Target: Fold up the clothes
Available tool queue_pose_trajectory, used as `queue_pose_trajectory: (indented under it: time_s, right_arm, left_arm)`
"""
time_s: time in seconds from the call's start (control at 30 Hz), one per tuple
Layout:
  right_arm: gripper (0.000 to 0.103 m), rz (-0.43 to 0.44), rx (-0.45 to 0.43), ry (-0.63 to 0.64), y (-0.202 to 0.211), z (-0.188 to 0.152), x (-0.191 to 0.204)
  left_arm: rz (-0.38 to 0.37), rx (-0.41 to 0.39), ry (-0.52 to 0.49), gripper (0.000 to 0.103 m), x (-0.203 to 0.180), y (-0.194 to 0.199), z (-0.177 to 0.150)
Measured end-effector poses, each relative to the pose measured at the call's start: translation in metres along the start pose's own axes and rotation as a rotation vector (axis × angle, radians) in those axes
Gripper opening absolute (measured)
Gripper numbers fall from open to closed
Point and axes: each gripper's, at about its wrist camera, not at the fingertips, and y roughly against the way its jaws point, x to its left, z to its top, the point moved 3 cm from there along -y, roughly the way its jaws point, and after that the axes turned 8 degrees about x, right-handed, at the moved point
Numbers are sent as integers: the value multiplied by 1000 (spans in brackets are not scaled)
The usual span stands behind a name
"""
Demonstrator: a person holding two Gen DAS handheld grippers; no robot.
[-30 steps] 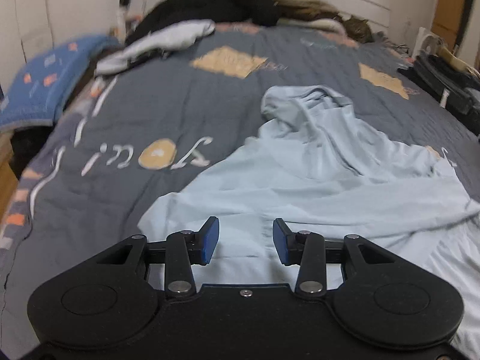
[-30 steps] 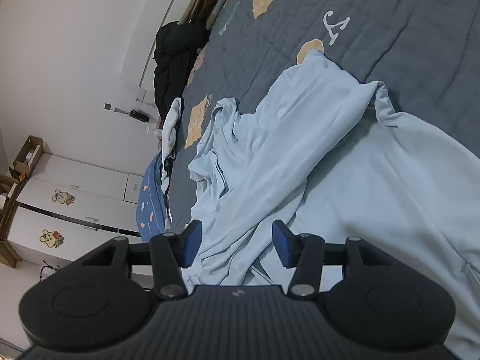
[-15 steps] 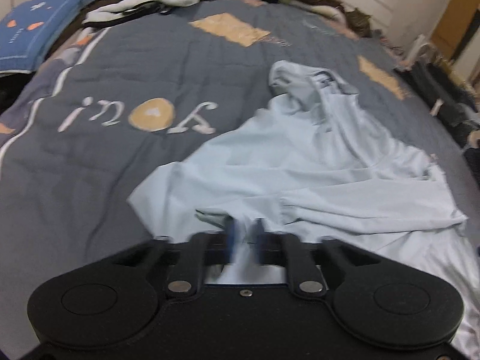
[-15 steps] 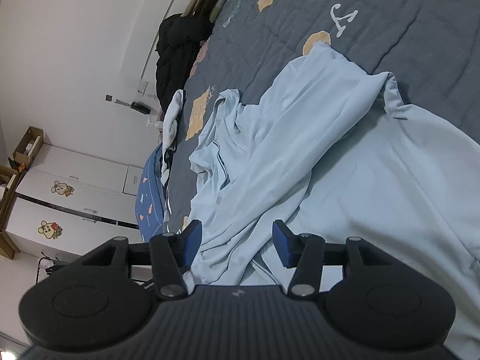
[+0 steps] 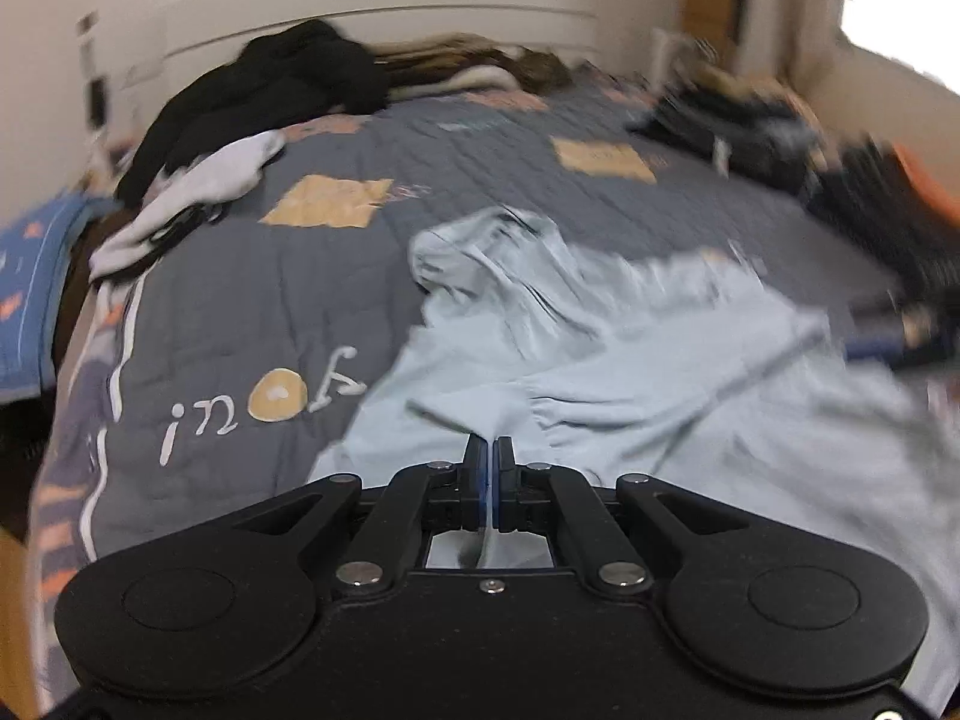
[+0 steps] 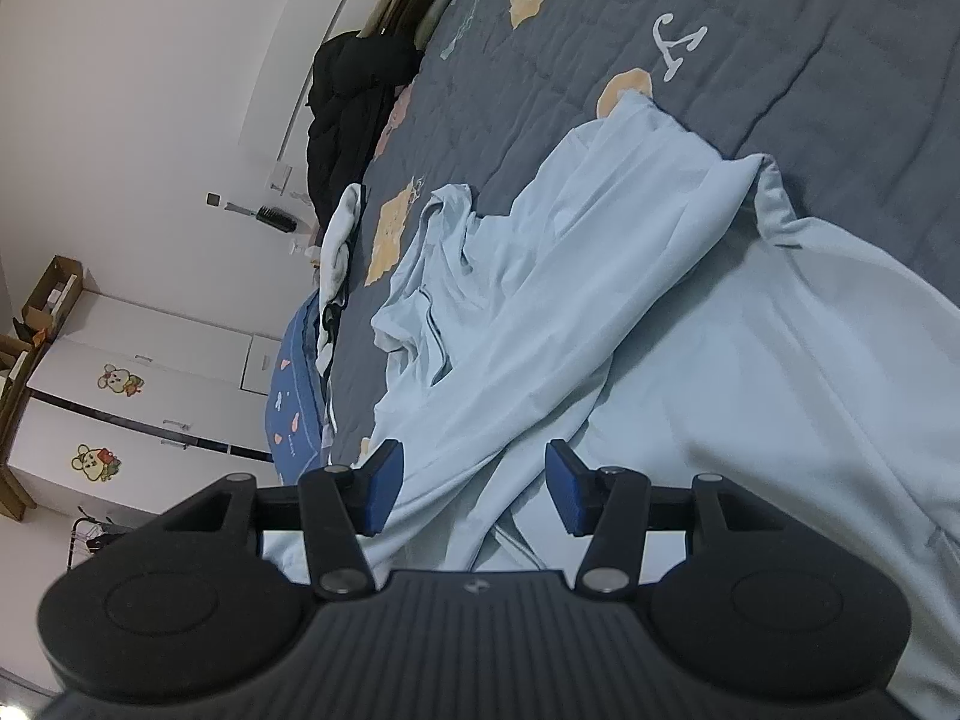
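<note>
Pinching a fold of the pale blue garment (image 5: 630,372), the left gripper (image 5: 491,468) is showing its jaws pressed together with a thin ridge of cloth running up between the blue pads; the fabric is tenting toward the grip. The left view is smeared, so finer detail of the hem is not readable.

The garment is lying crumpled on the grey quilt (image 5: 252,300) of the bed, its collar end bunched toward the headboard side of the quilt, its wide body spreading toward the near edge of the quilt.

The right gripper (image 6: 474,495) is hovering over the garment's loose folds nearer the quilt's foot edge, jaws standing about half apart, pads (image 6: 384,489) touching nothing that I can confirm; cloth is passing beneath and between them.

Handling judgement: thin, light, limp knit, probably smooth and a little slippery. It is draping and wrinkling freely, so it will likely sag from any single hold and drag neighbouring layers along. Best holds appear to be a hem, seam or corner, one layer only, with both grippers spread apart along the same edge to keep it taut.
</note>
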Motion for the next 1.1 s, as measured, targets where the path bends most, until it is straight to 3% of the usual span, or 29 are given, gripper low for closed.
queue_pose_trajectory:
  time_s: [0.1, 0.3, 0.43, 0.5, 0.57, 0.6, 0.83, 0.9, 0.93, 1.1]
  right_arm:
    - [51, -4, 2, 6, 0, -1, 0]
    - [51, -5, 11, 18, -2, -4, 3]
    - [51, -5, 15, 25, -2, -5, 4]
    - [51, -5, 13, 22, -2, -4, 4]
    - [51, -5, 13, 20, -2, -4, 3]
    - [51, -4, 14, 19, -2, -4, 3]
    - [51, 0, 31, 39, -6, -6, 6]
    - [51, -2, 37, 62, -8, -8, 10]
    - [51, -3, 42, 71, -10, -10, 11]
    - [51, -6, 69, 91, -16, -15, 15]
  left_arm:
    - [-34, 59, -35, 2, -23, -12, -17]
    - [-60, 145, 106, 4, -21, -55, -42]
    - [-87, 137, 206, 8, -6, -67, -45]
    - [-116, 121, 257, 20, 1, -70, -44]
    - [-120, 105, 286, 43, 4, -72, -41]
    - [-115, 97, 287, 44, 4, -73, -40]
    - [-136, 150, 243, 42, -10, -89, -46]
    - [-127, 142, 224, 31, -15, -89, -51]
    - [-122, 132, 218, 16, -15, -87, -52]
    - [-109, 149, 217, 16, -12, -86, -56]
